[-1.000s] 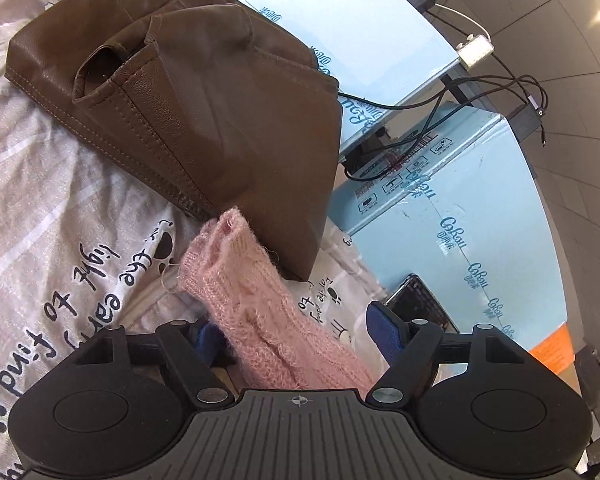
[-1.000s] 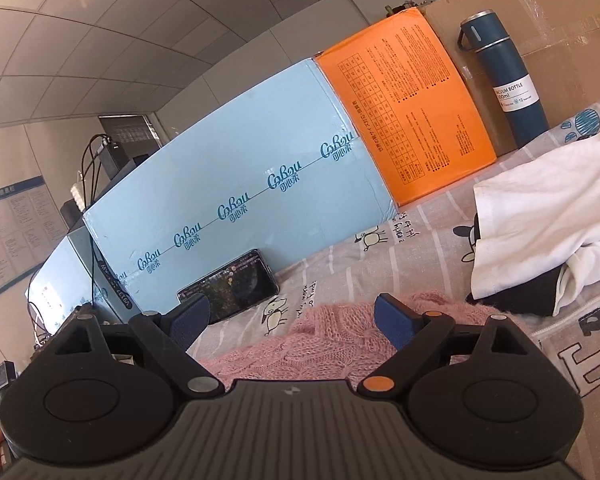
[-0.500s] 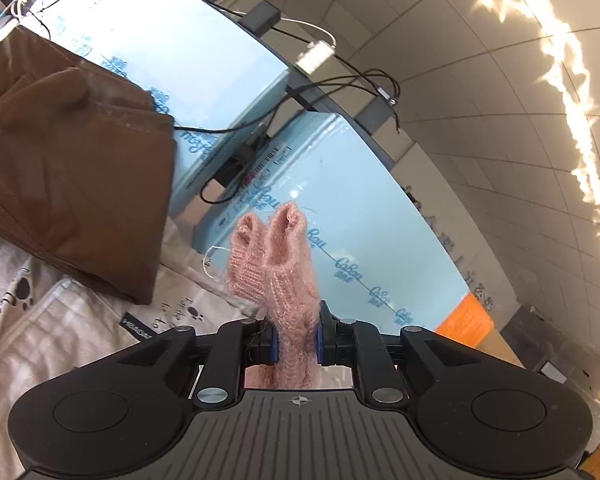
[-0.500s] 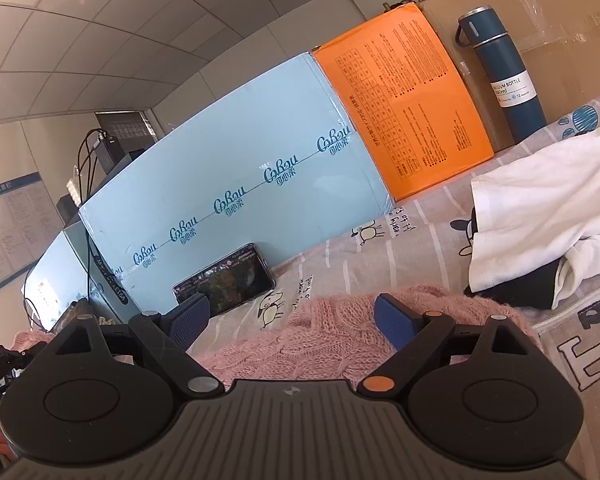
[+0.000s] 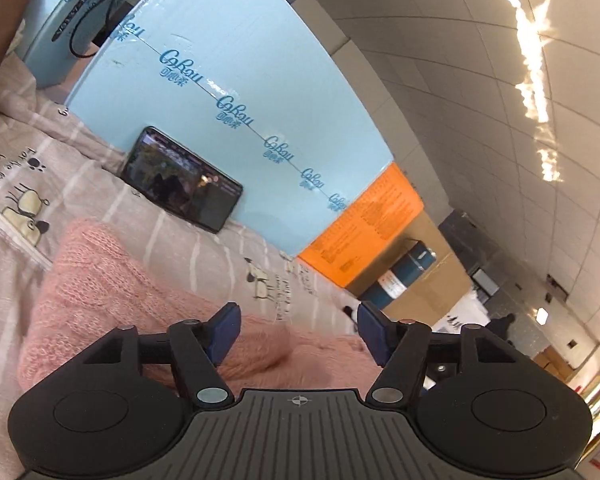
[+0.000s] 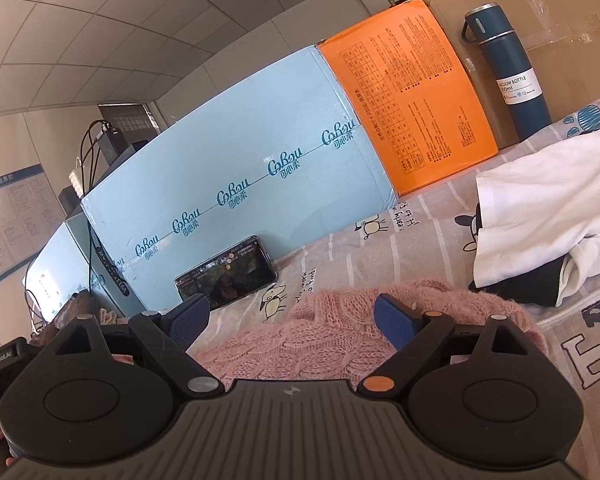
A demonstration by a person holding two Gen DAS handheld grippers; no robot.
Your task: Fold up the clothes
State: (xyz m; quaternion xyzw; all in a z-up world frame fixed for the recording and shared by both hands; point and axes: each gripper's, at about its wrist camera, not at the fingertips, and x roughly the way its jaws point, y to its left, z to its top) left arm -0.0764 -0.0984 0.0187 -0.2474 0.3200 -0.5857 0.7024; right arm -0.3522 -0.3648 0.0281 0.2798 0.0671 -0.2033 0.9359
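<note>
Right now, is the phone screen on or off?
On. The phone leans against the blue box, and its screen shows a lit image in both views.

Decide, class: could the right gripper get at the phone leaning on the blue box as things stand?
Probably yes. The right gripper has its jaws wide and empty over the pink sweater, and the phone stands just ahead with only bare bedsheet between them. It leans against the blue box, so a grip might be awkward.
</note>
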